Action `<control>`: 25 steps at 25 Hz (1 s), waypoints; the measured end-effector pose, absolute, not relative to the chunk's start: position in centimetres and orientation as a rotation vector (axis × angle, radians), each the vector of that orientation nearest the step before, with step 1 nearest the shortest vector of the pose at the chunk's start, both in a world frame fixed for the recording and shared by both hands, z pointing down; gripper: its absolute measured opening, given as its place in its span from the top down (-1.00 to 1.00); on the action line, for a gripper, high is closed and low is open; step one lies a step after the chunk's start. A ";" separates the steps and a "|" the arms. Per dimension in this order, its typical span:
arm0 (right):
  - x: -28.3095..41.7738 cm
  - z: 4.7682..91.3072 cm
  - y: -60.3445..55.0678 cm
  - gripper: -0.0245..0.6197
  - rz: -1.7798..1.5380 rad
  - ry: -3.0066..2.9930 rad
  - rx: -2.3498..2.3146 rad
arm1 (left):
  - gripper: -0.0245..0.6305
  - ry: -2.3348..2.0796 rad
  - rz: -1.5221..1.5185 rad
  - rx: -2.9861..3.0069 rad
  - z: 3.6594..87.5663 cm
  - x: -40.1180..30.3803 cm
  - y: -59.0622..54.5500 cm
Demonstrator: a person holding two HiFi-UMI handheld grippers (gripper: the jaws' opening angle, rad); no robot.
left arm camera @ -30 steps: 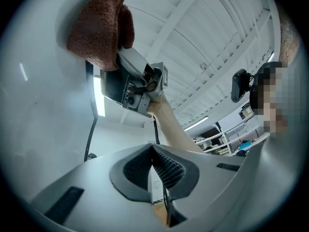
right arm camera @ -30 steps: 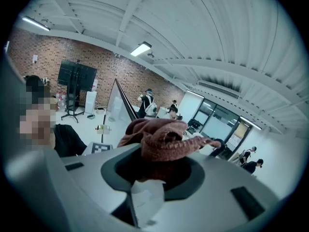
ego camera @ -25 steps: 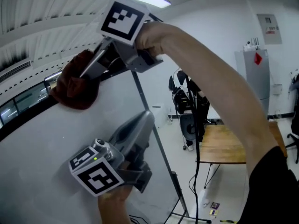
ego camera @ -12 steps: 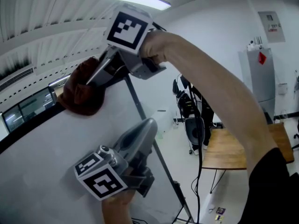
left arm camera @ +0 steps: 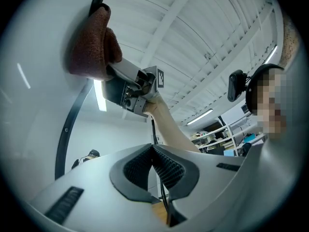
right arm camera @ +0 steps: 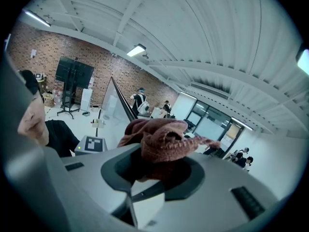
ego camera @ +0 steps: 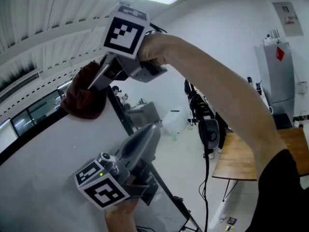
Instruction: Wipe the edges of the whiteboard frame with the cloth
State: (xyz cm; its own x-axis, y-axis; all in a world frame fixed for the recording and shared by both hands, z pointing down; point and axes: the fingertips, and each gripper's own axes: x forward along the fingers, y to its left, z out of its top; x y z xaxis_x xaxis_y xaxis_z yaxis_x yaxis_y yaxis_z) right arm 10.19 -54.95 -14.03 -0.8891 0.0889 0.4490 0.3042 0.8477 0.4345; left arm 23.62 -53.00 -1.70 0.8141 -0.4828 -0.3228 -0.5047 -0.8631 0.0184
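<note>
Right tool (ego camera: 94, 83) pinching the cloth (ego camera: 82, 98), which it presses on the whiteboard frame (ego camera: 34, 132) at the upper corner. One dark edge runs down-left from the cloth, the other down-right past the left tool (ego camera: 150, 132), jaws pressed together, empty, lower. The right hand is nearer for wiping.

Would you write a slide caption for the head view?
Right gripper holds a brown cloth on the whiteboard's black frame; left gripper shut.
</note>
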 end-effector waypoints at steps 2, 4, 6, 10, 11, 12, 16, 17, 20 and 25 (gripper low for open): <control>10.4 -14.1 -55.4 0.53 -0.714 -2.621 -0.307 | 0.92 0.825 0.488 -2.928 -1.5 23.7 -53.8; 10.3 -14.6 -55.4 0.53 -0.759 -2.635 -0.325 | 0.92 0.855 0.485 -2.931 -1.4 23.6 -54.4; 10.3 -15.0 -55.3 0.53 -0.786 -2.664 -0.342 | 0.92 0.873 0.476 -2.935 -1.3 23.5 -54.8; 10.3 -14.6 -55.5 0.53 -0.751 -2.726 -0.321 | 0.92 0.870 0.467 -2.949 -0.7 23.0 -55.1; 10.3 -14.4 -55.7 0.53 -0.725 -2.747 -0.323 | 0.92 0.871 0.467 -2.952 -0.7 22.9 -55.2; 10.3 -14.4 -55.9 0.53 -0.702 -2.771 -0.327 | 0.92 0.870 0.468 -2.956 -0.7 22.8 -55.3; 11.7 -14.6 -56.8 0.53 -0.709 -2.860 -0.272 | 0.92 0.854 0.466 -2.979 -0.1 23.1 -55.5; 12.0 -14.7 -57.2 0.53 -0.699 -2.887 -0.255 | 0.92 0.849 0.465 -2.984 0.0 23.1 -55.5; 12.4 -15.3 -58.3 0.53 -0.604 -2.980 -0.261 | 0.92 0.835 0.465 -3.002 0.0 22.6 -55.7; 13.1 -15.1 -60.1 0.53 -0.340 -3.135 -0.401 | 0.92 0.828 0.460 -3.033 0.6 22.2 -56.5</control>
